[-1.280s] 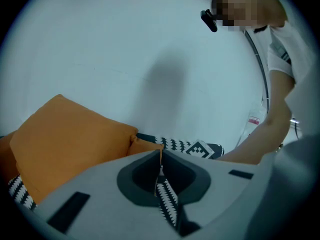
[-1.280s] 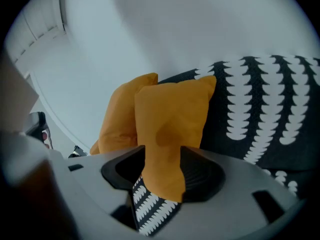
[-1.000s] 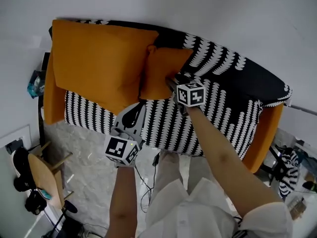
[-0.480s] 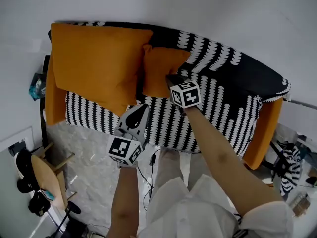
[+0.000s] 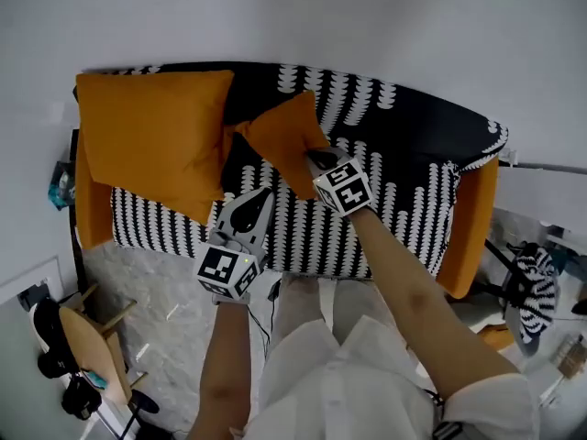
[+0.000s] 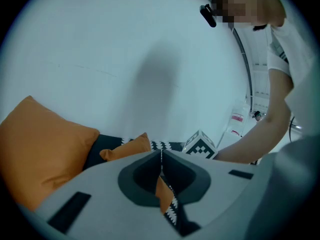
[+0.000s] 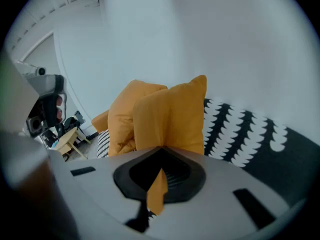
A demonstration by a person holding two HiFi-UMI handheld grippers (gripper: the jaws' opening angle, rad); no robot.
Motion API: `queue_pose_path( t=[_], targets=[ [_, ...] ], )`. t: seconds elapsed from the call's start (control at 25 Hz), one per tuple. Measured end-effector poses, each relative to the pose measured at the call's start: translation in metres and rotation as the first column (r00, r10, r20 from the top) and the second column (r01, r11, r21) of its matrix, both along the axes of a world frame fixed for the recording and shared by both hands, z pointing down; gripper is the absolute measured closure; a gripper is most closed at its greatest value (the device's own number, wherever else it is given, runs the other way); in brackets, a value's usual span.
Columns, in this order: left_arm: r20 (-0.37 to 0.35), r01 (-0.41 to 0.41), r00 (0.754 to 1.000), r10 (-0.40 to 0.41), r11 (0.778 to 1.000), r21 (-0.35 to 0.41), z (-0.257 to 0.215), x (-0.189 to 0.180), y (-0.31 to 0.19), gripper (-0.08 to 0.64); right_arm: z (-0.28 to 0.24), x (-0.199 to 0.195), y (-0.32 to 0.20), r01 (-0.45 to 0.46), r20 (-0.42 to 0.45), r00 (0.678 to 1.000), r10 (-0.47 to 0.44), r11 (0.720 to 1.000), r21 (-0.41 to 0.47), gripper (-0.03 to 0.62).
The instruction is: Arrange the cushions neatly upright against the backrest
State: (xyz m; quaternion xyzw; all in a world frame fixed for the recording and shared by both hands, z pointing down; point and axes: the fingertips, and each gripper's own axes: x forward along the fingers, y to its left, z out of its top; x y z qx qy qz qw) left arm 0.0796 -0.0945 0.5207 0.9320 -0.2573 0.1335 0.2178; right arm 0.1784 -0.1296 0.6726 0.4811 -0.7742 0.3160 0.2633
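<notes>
— right tongs are clamped on the lower edge of the small orange cushion. why there?
— pinching the edge probably lets it be swung upright. it sits tilted just beyond them, not yet flat against the backrest.
— and the left tongs?
— closed on nothing, it seems, hovering low and left of the right pair. the large cushion leans on the backrest further left, so room remains beside it.
</notes>
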Motion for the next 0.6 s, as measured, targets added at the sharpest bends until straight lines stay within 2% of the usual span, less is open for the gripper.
queue_pose_path(
  t=[0.2, 0.6],
  targets=[
    [-0.018, -0.074, 0.997, 0.073, 0.997, -0.012, 0.001, 0.057, 0.023, 0.543, -0.019, 0.066, 0.035, 0.029, -0.054, 0.998, -0.027, 0.999, 0.027, 0.581],
    [-0.04, -0.239, 0.97, 0.238, 0.971, -0.019, -0.002, 0.199, 0.08, 0.543, -0.043, 0.23, 0.12, -0.08, -0.128, 0.988, 0.084, 0.996, 0.042, 0.581]
  ],
)
